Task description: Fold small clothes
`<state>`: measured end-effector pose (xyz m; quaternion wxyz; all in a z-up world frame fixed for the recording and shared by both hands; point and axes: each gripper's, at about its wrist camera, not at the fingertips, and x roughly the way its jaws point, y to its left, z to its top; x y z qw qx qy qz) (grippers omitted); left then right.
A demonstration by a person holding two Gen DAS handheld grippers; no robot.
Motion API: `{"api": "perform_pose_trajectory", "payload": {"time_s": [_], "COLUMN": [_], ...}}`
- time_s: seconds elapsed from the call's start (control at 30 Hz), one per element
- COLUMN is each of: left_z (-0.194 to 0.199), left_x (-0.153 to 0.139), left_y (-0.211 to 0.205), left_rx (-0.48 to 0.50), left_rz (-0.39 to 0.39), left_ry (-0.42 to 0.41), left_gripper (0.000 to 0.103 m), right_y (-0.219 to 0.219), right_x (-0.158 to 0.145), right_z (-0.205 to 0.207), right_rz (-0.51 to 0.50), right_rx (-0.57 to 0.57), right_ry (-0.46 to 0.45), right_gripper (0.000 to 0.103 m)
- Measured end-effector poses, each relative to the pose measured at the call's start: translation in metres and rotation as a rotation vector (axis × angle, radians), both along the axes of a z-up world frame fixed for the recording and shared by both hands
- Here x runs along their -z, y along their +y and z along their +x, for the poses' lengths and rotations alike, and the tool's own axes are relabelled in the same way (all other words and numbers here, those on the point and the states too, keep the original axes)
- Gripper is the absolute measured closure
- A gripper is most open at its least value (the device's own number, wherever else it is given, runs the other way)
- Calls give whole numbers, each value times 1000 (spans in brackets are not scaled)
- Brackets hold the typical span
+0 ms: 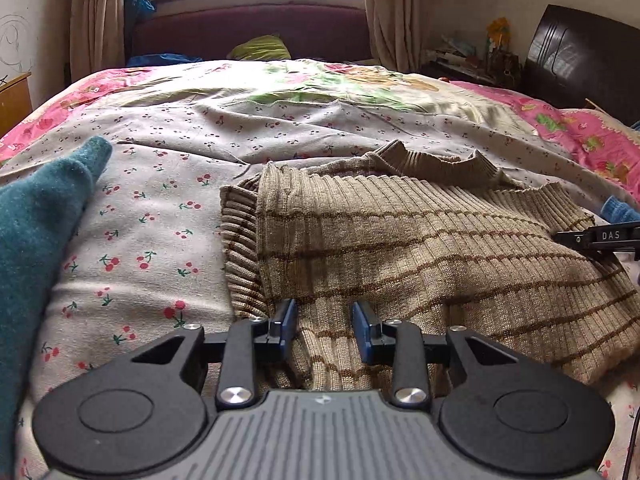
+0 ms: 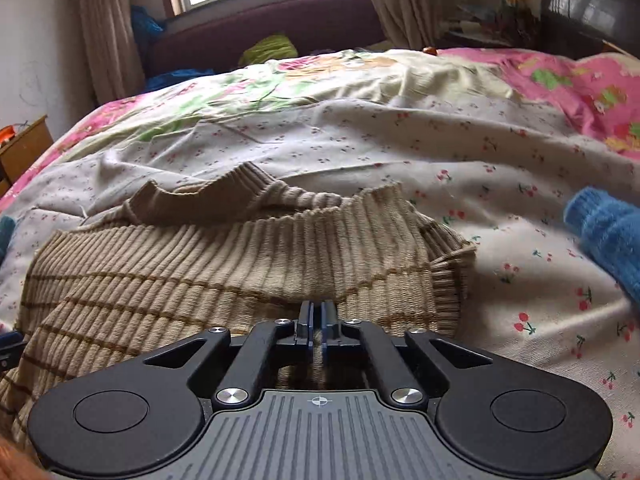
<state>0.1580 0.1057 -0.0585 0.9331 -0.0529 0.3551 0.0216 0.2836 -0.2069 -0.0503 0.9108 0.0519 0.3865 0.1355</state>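
A beige ribbed knit sweater with thin brown stripes point(image 1: 400, 240) lies partly folded on the cherry-print sheet point(image 1: 140, 220); its collar points to the far side. My left gripper point(image 1: 325, 322) is open, its blue-padded fingers straddling the sweater's near edge. My right gripper point(image 2: 318, 320) is shut on the sweater's near edge point(image 2: 240, 272), a fold of knit pinched between the pads. The right gripper's finger also shows at the right edge of the left wrist view point(image 1: 596, 236).
A teal knit garment point(image 1: 36, 240) lies at the left. A blue knit garment point(image 2: 608, 236) lies at the right. Pink floral bedding point(image 2: 580, 88) covers the far side. A purple headboard point(image 1: 248, 28), curtains and a cluttered nightstand point(image 1: 472, 60) stand beyond.
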Motion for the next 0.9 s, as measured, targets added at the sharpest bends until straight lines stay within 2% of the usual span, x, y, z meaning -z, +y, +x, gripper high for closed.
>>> {"api": "perform_pose_trajectory", "payload": {"time_s": [0.03,0.07,0.17,0.23,0.3,0.43,0.6,0.7,0.73,0.8,0.9], "left_z": [-3,-7,-19,-20,-19,-32,-42,-48,-49,-50,-48], "left_x": [-5,-11,-20,-13,-1,-10,-5,-3,-4,-5,1], "left_y": [0,1,2,5,10,20,34,33,33,34,35], "left_rx": [-11,-24,-66,-92,-110,-155,-232,-231,-224,-212,-198], "left_rz": [-4,-9,-3,-2,-26,-119,-204,-210,-213,-230,-252], "left_ry": [-2,-16,-48,-8,51,11,-3,-9,-15,-19,6], "left_gripper": [60,60,60,60,59,59,58,57,57,55,53], "right_y": [1,3,17,26,32,47,105,144,157,183,216], "right_x": [-7,-15,-29,-21,-9,-37,-49,-50,-50,-49,-46], "right_z": [-1,-5,-16,-11,-1,-15,-23,-26,-27,-28,-24], "right_rz": [12,17,-18,-75,-112,-63,-66,-48,-50,-70,-106], "right_rx": [10,1,-49,-51,-35,-79,-221,-294,-322,-366,-415], "right_ry": [-5,-32,-108,-75,18,-55,-30,2,6,3,11], "right_gripper": [102,93,91,91,91,91,90,89,86,82,81]}}
